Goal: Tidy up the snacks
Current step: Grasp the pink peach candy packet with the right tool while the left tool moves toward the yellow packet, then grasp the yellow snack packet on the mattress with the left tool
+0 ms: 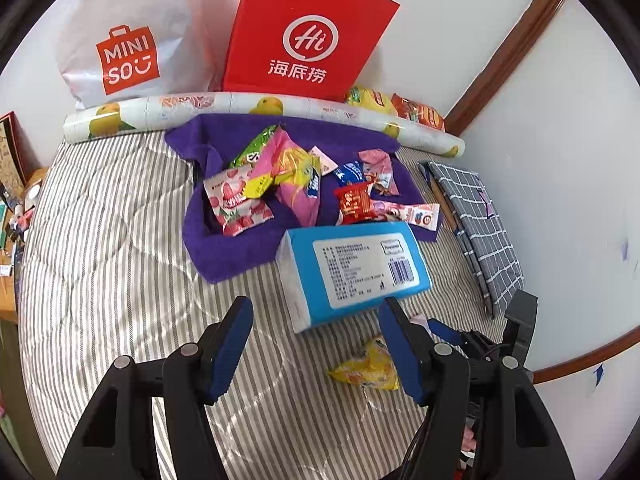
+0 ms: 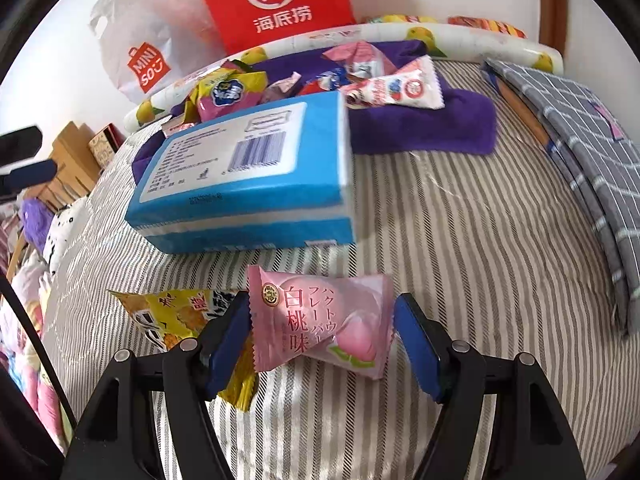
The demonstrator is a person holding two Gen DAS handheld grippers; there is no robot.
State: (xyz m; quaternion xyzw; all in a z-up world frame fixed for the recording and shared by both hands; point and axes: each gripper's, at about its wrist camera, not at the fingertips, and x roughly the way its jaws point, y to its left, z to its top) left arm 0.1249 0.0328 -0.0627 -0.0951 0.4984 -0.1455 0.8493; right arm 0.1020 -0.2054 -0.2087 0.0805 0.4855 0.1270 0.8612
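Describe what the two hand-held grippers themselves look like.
Both the left hand-held gripper and the right hand-held gripper have black, angular plastic linkage arms with silver pivot pins, and flat blue pads on the fingers. Black cables run beside the left one.

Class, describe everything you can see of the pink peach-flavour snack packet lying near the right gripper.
The pink snack packet is a glossy pillow wrapper with crimped, serrated ends, red characters, a small round logo and a peach picture. It looks sealed and puffy. It lies flat on the striped quilt, between the open fingers of the right gripper, not clamped. Its left end overlaps a yellow snack packet.
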